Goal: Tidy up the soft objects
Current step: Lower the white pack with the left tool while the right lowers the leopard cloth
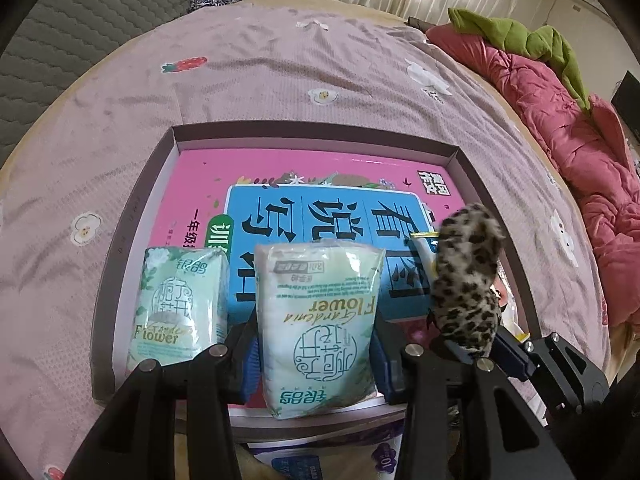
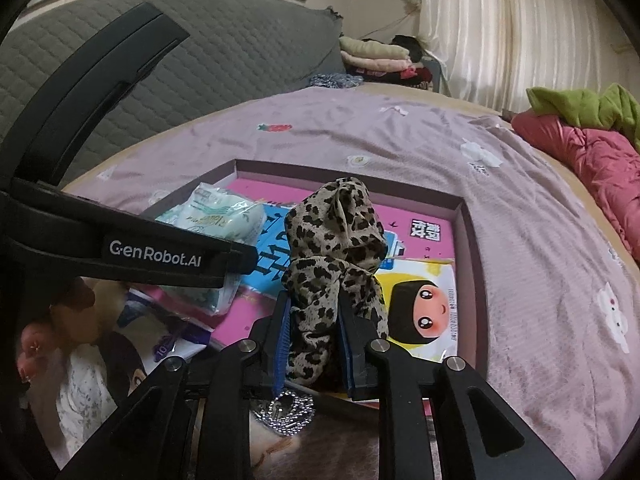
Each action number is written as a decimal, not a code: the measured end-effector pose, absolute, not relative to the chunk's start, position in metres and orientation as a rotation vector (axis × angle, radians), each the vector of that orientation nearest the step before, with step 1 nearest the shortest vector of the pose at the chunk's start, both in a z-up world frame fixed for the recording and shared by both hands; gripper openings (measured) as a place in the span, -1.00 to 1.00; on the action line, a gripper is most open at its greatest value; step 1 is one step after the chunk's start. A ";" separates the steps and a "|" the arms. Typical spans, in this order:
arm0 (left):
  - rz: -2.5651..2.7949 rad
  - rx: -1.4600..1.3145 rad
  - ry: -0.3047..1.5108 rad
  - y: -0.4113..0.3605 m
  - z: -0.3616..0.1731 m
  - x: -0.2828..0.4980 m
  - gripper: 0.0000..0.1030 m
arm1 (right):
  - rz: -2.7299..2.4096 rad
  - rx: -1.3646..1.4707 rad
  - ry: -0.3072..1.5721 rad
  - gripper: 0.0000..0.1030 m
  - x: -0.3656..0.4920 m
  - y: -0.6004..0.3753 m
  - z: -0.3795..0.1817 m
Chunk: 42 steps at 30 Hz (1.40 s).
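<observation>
Two tongs, both loaded: left tongs (image 1: 316,364) clamped on a tissue pack (image 1: 318,320), right tongs (image 2: 312,344) clamped on a leopard-print cloth (image 2: 334,248). Second tissue pack (image 1: 178,308) stands just left of the left tongs. Everything sits over a shallow box (image 1: 280,136) on the bed (image 1: 280,60).

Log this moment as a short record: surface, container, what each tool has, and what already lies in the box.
surface: bed with a mauve sheet
container: shallow open box lined with a pink book
left tool: closed on a tissue pack, held over the box
right tool: leopard-print cloth between its fingers, pads against it
in the box: second tissue pack at the left, cartoon-face packet at the right
background: pink quilt with a green cloth on it
</observation>
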<state>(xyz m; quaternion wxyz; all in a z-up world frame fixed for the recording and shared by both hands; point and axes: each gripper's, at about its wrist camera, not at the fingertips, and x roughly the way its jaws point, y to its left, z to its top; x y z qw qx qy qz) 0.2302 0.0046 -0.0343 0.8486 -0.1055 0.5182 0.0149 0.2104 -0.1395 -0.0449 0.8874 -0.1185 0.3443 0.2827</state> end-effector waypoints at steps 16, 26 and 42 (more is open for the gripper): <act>0.022 -0.231 1.156 0.006 -0.042 0.236 -0.13 | 0.616 -0.247 0.686 0.00 0.203 -0.138 -0.039; 0.034 -0.248 1.190 0.009 -0.047 0.235 -0.13 | 0.616 -0.214 0.645 0.01 0.199 -0.147 -0.029; 0.037 -0.230 1.211 0.006 -0.046 0.233 -0.11 | 0.520 -0.114 0.668 0.27 0.217 -0.177 -0.025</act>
